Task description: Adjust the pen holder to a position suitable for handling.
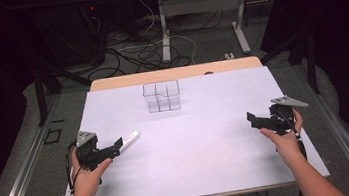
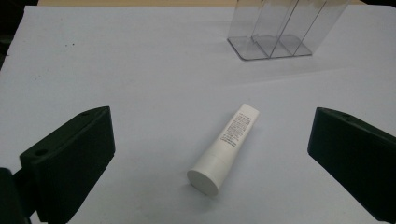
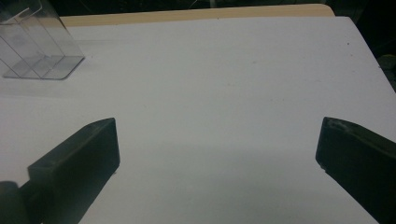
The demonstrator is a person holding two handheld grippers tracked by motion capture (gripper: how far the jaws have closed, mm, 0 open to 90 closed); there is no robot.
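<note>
A small white tube (image 2: 226,146) with a flat cap lies on the white table sheet (image 1: 193,141), cap end toward my left gripper (image 2: 210,154). That gripper is open, its black jaws wide apart on either side of the tube and not touching it. From above, the tube (image 1: 130,139) sits just beyond the left gripper (image 1: 116,147) at the table's left. A clear plastic organizer (image 1: 162,96) with several compartments stands empty at the far middle. My right gripper (image 1: 255,120) is open over bare sheet at the right, nothing between its jaws (image 3: 215,149).
The organizer (image 2: 280,28) stands beyond the tube in the left gripper view and shows as the clear box (image 3: 35,44) at the upper left of the right gripper view. The wooden table edge (image 1: 174,73) runs behind the sheet. Cables and desk legs lie on the floor beyond.
</note>
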